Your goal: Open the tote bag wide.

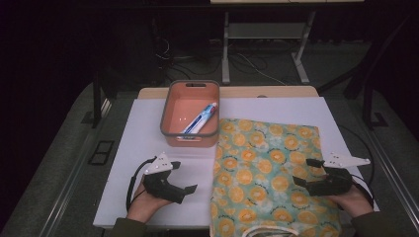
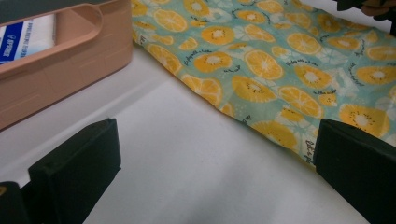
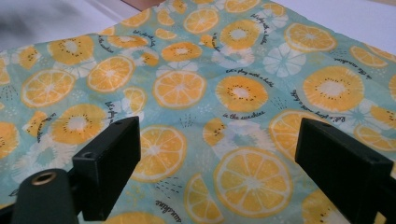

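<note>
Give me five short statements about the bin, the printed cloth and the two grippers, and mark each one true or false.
1. The toothpaste tube lies inside the orange bin. True.
2. The left gripper is clamped on the cloth's edge. False: its jaws stand open over the bare white table, beside the orange-print cloth.
3. The right gripper is above the cloth with its jaws open. True.
4. The cloth is stuffed into the bin. False: it lies spread flat on the table, with a far corner next to the bin's front.
5. The bin sits at the near edge by the person's hands. False: it stands toward the far side of the table.
</note>
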`<state>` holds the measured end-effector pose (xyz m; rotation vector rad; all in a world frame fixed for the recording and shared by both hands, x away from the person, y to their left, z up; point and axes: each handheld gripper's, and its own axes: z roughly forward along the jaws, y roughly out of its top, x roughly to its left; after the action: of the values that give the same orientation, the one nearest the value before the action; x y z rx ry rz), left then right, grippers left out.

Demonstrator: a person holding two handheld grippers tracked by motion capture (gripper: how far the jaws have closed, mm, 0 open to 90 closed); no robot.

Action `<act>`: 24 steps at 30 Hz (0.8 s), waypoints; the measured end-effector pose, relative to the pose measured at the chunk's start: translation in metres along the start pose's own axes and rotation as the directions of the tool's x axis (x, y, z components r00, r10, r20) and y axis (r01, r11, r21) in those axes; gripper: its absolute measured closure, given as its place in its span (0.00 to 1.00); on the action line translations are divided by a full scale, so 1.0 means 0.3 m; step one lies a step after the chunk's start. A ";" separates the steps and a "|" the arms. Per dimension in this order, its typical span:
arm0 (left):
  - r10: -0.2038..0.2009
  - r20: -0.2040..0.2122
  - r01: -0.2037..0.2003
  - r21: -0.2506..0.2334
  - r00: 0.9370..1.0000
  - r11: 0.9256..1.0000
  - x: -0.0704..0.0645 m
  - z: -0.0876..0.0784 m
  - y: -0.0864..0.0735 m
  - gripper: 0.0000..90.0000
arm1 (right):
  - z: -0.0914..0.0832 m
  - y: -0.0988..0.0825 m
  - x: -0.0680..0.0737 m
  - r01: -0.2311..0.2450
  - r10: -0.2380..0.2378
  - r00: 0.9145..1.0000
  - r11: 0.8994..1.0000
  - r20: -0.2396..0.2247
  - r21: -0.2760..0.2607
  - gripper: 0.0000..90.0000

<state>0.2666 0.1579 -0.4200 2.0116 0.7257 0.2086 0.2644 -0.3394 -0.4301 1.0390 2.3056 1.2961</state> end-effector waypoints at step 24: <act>0.007 0.099 -0.018 0.107 0.995 0.994 -0.081 0.193 0.042 0.16 | 0.005 0.002 -0.001 0.006 -0.006 1.000 1.000 -0.001 -0.001 0.15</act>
<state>0.2767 0.0969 -0.4368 2.1135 0.6743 0.0783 0.2659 -0.3385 -0.4305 1.0309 2.3071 1.2956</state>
